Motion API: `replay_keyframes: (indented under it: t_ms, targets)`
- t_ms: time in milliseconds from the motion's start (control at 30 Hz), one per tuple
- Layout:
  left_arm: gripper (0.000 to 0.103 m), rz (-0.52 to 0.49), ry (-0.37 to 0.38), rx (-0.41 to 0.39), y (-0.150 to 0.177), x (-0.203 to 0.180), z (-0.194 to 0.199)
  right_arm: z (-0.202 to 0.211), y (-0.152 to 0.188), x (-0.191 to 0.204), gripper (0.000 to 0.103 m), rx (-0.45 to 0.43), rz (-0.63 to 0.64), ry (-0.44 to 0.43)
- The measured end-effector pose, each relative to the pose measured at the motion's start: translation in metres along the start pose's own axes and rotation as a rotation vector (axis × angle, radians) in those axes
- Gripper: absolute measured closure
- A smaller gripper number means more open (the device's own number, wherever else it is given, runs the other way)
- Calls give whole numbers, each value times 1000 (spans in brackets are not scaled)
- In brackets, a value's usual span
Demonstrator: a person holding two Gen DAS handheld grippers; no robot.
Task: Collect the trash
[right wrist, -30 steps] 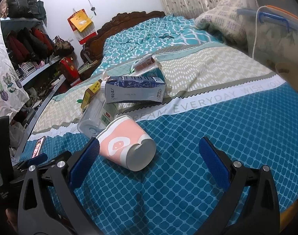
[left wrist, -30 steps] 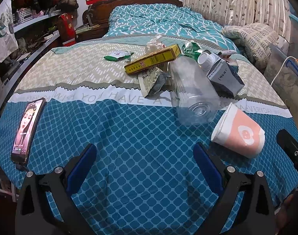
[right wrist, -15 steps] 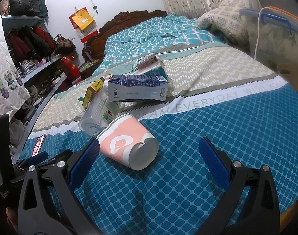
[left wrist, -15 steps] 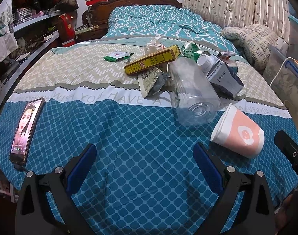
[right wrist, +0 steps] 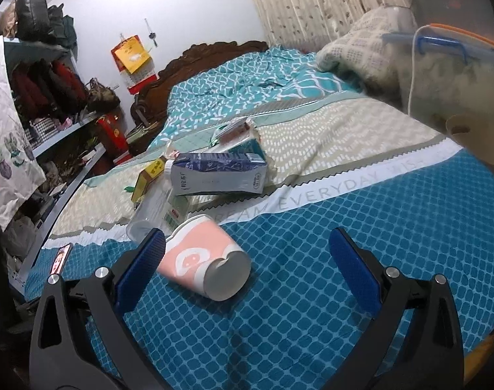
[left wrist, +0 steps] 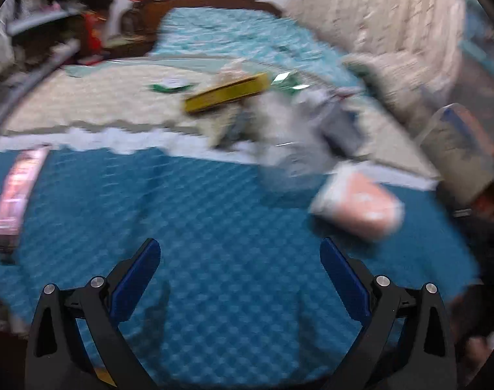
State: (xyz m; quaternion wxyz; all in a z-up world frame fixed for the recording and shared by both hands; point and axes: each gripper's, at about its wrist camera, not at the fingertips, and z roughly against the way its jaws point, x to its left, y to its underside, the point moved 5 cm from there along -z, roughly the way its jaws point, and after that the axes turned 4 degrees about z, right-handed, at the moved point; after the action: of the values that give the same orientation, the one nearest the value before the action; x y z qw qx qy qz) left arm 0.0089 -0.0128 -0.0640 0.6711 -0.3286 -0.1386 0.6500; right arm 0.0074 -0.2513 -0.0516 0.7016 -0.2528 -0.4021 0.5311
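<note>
A pile of trash lies on the bed. A pink and white paper cup (right wrist: 203,260) lies on its side nearest my right gripper (right wrist: 247,243), which is open and empty, its left finger beside the cup. Behind the cup lie a clear plastic bottle (right wrist: 152,214), a blue and white carton (right wrist: 217,177) and a yellow box (right wrist: 148,177). The left wrist view is blurred: my left gripper (left wrist: 239,247) is open and empty over the blue quilt, with the cup (left wrist: 357,204), the bottle (left wrist: 289,149) and the yellow box (left wrist: 227,92) ahead.
A phone (left wrist: 14,195) lies at the bed's left edge, also seen in the right wrist view (right wrist: 61,256). A green packet (left wrist: 170,86) lies farther back. A clear storage bin (right wrist: 455,74) and a folded blanket (right wrist: 357,48) stand at the right. Shelves with clothes (right wrist: 45,91) line the left.
The right gripper has moved closer to the pink cup. The left wrist view is now blurred by fast motion, and the scene has shifted within it.
</note>
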Motion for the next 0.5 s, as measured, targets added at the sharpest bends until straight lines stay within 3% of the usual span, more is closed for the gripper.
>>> replay_keyframes:
  t_ms: [33, 167, 500]
  targets:
    - [9, 14, 43, 13, 2, 0, 0, -1, 0, 2, 7, 6, 5, -6]
    - [9, 42, -5, 48, 1, 10, -9, -2, 1, 7, 8, 15, 27, -27]
    - [9, 0, -159, -34, -18, 26, 0, -4, 9, 16, 7, 62, 49, -99]
